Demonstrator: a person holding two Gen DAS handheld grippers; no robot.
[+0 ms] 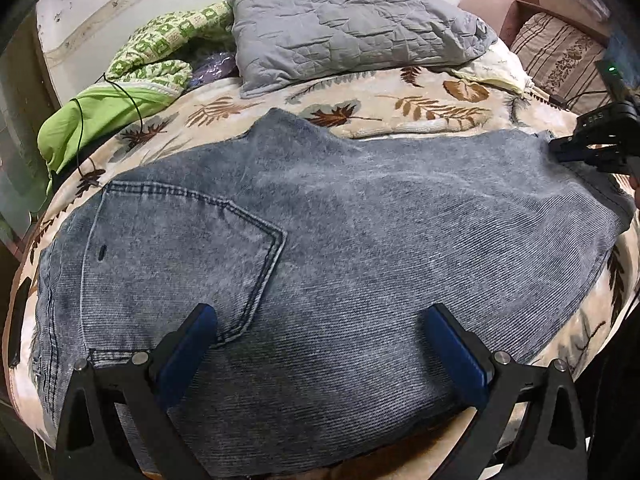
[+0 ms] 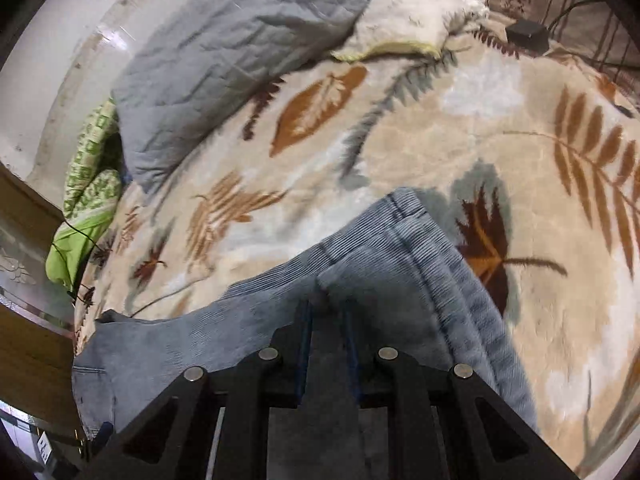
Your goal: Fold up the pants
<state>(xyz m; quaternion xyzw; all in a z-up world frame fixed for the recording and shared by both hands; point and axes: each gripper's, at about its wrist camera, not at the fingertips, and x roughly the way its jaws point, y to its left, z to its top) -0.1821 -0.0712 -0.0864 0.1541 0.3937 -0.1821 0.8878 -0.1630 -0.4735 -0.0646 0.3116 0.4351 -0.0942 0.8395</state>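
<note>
The pants lie spread across the bed, pocket side up. The left claw hovers wide open over the waist end, holding nothing. The right claw is pinched nearly closed on a fold of denim near the leg hem. With only that one corner held, carrying it over could drag the whole garment or let the thick fabric slip out, leaving a crooked fold.

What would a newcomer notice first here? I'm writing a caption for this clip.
The grey-blue jeans spread across the leaf-patterned blanket fill the foreground. The right gripper pinches the hem end, while the left gripper hangs open over the back-pocket end. Behind lies a grey quilted pillow.
</note>
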